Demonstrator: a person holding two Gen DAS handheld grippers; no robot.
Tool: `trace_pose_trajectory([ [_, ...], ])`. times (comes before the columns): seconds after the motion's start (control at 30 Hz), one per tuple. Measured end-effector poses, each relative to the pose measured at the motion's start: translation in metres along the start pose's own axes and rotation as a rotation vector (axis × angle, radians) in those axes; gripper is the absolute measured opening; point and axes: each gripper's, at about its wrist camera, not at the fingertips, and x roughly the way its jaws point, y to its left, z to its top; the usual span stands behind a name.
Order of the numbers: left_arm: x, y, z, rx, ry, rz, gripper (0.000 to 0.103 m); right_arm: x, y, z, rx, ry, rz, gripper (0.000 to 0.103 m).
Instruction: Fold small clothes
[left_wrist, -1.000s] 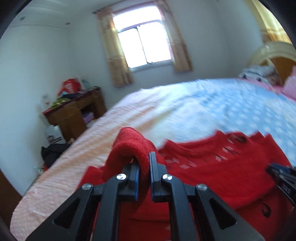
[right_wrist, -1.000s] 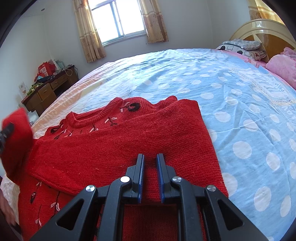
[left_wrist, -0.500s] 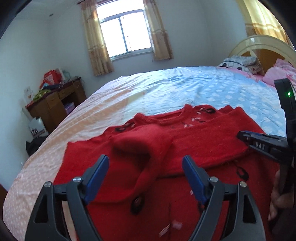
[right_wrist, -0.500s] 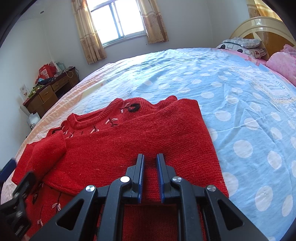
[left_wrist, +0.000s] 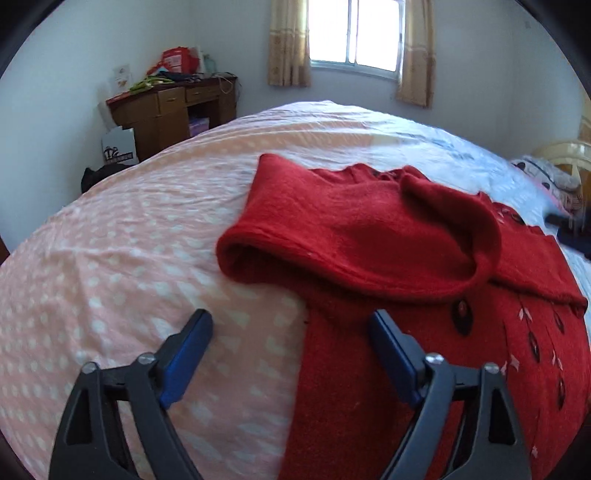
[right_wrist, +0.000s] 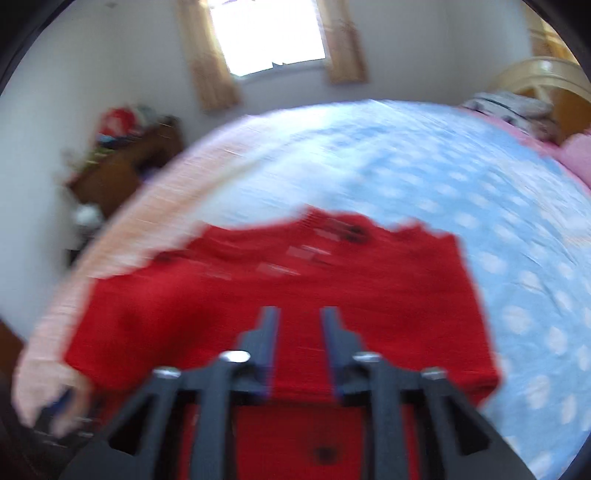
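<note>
A small red knitted sweater (left_wrist: 388, 236) with dark and white stitched motifs lies on the bed. Its sleeve is folded across the chest, and the cuff opening (left_wrist: 240, 258) faces the camera. My left gripper (left_wrist: 291, 332) hovers low over the sweater's left edge, jaws still opening wide; only the bedsheet and the sweater's hem edge lie beneath them, nothing gripped. In the blurred right wrist view the sweater (right_wrist: 295, 295) fills the middle. My right gripper (right_wrist: 298, 325) is above its lower part, jaws opening, with nothing between the pads.
The bed has a pink dotted sheet (left_wrist: 110, 277) on the left and a blue dotted one (right_wrist: 498, 240) on the right. A wooden desk (left_wrist: 166, 107) with clutter stands by the far wall, a window (left_wrist: 354, 33) behind. Pillows and the headboard (right_wrist: 535, 77) lie at the right.
My left gripper let go of the sleeve, which now lies folded over the chest, then swung left and lower. My right gripper opened off the hem and lifted; its view is now blurred.
</note>
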Motion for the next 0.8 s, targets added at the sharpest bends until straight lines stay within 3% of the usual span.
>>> trace_pose_trajectory([
  [0.07, 0.000, -0.004, -0.002, 0.010, -0.008, 0.005, 0.096, 0.003, 0.041, 0.007, -0.108, -0.025, 0.054, 0.080],
  [0.17, 0.000, -0.008, -0.005, 0.009, -0.021, 0.003, 0.102, 0.021, 0.093, 0.010, -0.270, -0.038, 0.037, 0.080],
  [0.27, 0.003, -0.003, -0.004, -0.005, -0.019, -0.021, 0.103, 0.067, 0.125, 0.007, -0.348, 0.078, 0.017, 0.079],
  [0.33, -0.001, 0.007, -0.005, -0.006, -0.024, -0.027, 0.103, 0.091, 0.130, 0.003, -0.362, 0.146, -0.003, 0.071],
  [0.37, -0.001, 0.007, -0.005, -0.005, -0.026, -0.027, 0.103, 0.101, 0.129, 0.001, -0.366, 0.180, -0.024, 0.054],
  [0.4, -0.001, 0.007, -0.006, -0.005, -0.028, -0.027, 0.103, 0.110, 0.125, 0.000, -0.351, 0.222, -0.034, 0.026],
  [0.5, -0.002, 0.008, -0.007, -0.007, -0.032, -0.031, 0.103, 0.097, 0.099, 0.008, -0.232, 0.203, 0.035, 0.012],
  [0.67, -0.002, 0.007, -0.007, -0.009, -0.033, -0.034, 0.103, 0.043, 0.033, 0.022, -0.003, 0.073, 0.141, 0.012],
  [0.8, -0.002, 0.008, -0.007, -0.007, -0.033, -0.031, 0.103, 0.019, -0.028, 0.005, 0.116, 0.059, 0.197, 0.012],
])
